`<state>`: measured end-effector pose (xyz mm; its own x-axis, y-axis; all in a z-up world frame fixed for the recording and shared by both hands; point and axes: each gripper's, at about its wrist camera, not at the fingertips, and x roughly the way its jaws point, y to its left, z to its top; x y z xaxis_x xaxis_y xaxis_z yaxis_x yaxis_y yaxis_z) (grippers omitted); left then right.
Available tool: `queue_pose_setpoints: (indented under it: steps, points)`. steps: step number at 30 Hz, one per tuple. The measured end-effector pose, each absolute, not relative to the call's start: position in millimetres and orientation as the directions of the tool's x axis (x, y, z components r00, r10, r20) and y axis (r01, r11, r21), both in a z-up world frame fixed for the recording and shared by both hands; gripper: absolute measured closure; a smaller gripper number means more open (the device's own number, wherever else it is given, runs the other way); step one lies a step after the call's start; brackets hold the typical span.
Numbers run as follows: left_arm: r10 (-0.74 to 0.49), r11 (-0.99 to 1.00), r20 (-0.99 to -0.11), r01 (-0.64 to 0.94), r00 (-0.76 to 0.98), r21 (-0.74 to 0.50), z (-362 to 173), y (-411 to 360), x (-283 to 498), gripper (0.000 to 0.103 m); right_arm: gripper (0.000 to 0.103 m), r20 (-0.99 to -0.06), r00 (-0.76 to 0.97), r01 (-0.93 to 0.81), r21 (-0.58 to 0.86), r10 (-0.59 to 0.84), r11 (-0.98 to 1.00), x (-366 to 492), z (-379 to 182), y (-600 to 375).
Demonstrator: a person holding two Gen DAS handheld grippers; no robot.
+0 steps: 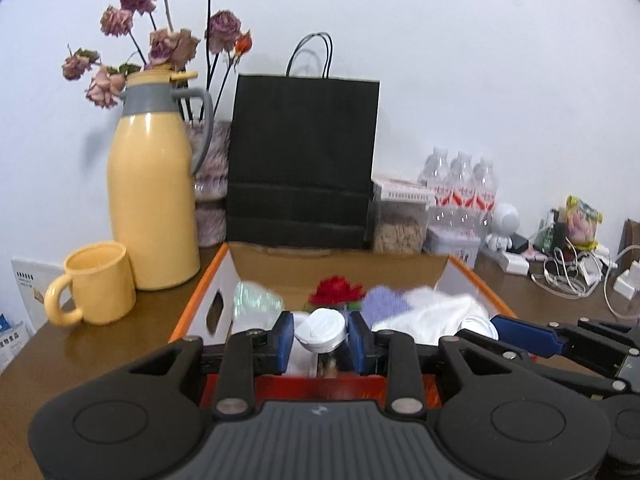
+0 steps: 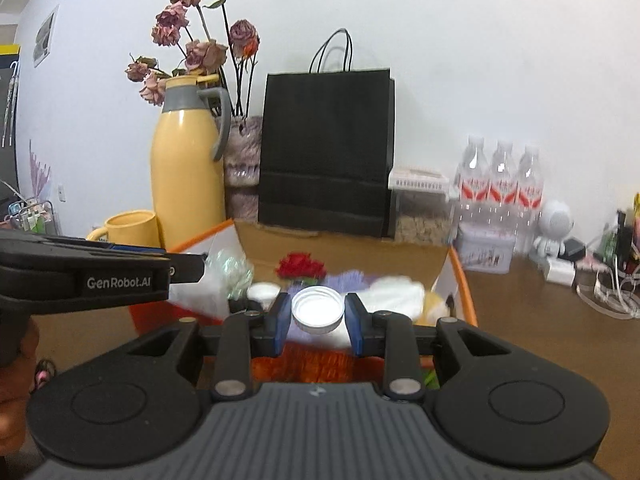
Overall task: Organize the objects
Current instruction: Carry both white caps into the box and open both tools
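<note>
A brown wooden bench (image 1: 100, 344) carries an open cardboard box (image 1: 340, 268) with plain brown inner walls, white flaps and orange edging; it sits near the middle, in front of a matte black paper bag (image 1: 302, 160) with thin cord handles. Left of the bag stands a glossy yellow thermos jug (image 1: 154, 200) with a grey collar and handle, and nearer left a matching yellow mug (image 1: 96, 284), smooth and cylindrical. Dried pink roses (image 1: 160, 40) rise behind the jug. Far right are clear plastic water bottles (image 1: 460, 188) with red-and-white labels. Inside the box lie soft white cloth (image 1: 432, 312), a lilac knitted piece (image 1: 384, 300) and a red artificial rose (image 1: 338, 290). Over the box's near edge, the left tool (image 1: 320, 338) is clamped on a small white-capped bottle (image 1: 322, 330), its cap ribbed and tilted toward the lens. The right tool (image 2: 318, 318) is clamped on a round white lid (image 2: 318, 310), shallow and turned hollow side up, also above the box.
</note>
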<state>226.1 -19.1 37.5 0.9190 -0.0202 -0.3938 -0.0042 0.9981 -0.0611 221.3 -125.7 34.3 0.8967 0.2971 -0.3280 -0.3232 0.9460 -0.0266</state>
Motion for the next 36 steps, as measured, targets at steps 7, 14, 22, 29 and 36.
queue_pose_setpoints:
  steps: [7, 14, 22, 29, 36]
  points:
    - [-0.006, 0.997, -0.362, -0.023, 0.932, -0.076, 55, -23, 252, 0.075, 0.073, -0.306, 0.909, -0.312, -0.046, 0.284, 0.949, 247, 46, -120]
    - [0.029, 0.996, -0.383, -0.061, 0.923, -0.07, 48, -25, 287, 0.075, 0.073, -0.308, 0.91, -0.299, -0.025, 0.277, 0.954, 277, 41, -121]
    - [0.055, 0.996, -0.4, -0.078, 0.915, -0.041, 37, -31, 318, 0.075, 0.073, -0.331, 0.902, -0.297, -0.012, 0.276, 0.955, 303, 33, -128]
    - [0.066, 0.997, -0.428, -0.075, 0.902, -0.006, 28, -36, 328, 0.074, 0.072, -0.367, 0.889, -0.298, -0.007, 0.275, 0.955, 312, 27, -129]
    - [0.109, 0.993, -0.397, -0.113, 0.911, 0.015, 29, -34, 325, 0.0, 0.0, -0.375, 0.9, -0.258, -0.043, 0.224, 0.965, 308, 24, -130]
